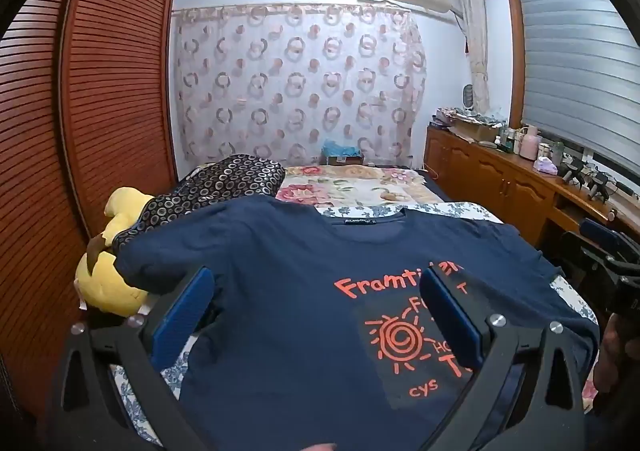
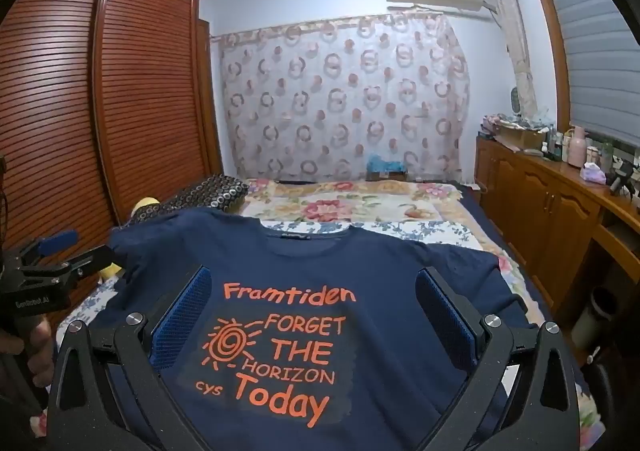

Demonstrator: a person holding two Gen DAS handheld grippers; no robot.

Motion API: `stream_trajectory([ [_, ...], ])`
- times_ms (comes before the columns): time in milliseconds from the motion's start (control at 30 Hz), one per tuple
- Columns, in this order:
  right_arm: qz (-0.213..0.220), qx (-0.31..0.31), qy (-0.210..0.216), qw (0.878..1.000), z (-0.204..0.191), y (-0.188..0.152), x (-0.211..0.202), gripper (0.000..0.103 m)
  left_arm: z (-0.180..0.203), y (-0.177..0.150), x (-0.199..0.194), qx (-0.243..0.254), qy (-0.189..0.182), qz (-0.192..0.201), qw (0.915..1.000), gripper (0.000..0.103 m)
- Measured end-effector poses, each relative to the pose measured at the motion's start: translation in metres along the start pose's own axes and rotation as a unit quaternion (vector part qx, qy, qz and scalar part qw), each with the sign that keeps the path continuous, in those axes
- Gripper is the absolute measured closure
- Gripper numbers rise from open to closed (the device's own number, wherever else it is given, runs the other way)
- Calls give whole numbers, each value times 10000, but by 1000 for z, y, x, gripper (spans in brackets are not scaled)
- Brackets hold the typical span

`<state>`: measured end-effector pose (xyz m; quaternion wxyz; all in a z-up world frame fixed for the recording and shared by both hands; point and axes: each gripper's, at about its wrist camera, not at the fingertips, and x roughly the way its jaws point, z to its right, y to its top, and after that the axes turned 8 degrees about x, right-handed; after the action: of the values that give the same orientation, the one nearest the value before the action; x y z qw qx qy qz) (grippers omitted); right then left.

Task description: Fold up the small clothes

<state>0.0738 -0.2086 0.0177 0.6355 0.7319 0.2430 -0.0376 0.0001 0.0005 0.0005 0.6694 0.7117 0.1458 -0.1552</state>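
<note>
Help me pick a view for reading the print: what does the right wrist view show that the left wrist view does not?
Only the right wrist view shows the whole orange print, unblocked. Only the left wrist view shows most of the yellow plush toy; there a blue pad covers part of the print. Both show the navy T-shirt spread face up on the bed, with both grippers open above it.

A: What lies in front of the left gripper (image 1: 320, 303)?

B: A navy T-shirt (image 1: 288, 291), spread flat on the bed (image 1: 472, 211), print side up, collar on the far side. The blue fingers (image 1: 184, 315) stand wide apart above it and hold nothing.

A: And around the T-shirt?

B: Left of it, a yellow plush toy (image 1: 112, 283), partly under a dark ring-patterned cloth (image 1: 224, 183). Beyond the collar, a flowered blanket (image 1: 352, 183). At the shirt's right edge, the right gripper (image 1: 608, 251), seen from the side.
</note>
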Motion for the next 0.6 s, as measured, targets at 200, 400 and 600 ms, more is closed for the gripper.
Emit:
stream_trajectory([
  [200, 27, 0, 4, 10000, 0, 0, -1, 0, 4, 1, -1, 140, 71, 25, 9999, 0],
  [400, 1, -2, -2, 10000, 0, 0, 0, 0, 9, 5, -2, 159, 83, 15, 9998, 0],
  [600, 11, -5, 4, 10000, 0, 1, -2, 0, 5, 3, -3, 165, 78, 49, 9998, 0],
])
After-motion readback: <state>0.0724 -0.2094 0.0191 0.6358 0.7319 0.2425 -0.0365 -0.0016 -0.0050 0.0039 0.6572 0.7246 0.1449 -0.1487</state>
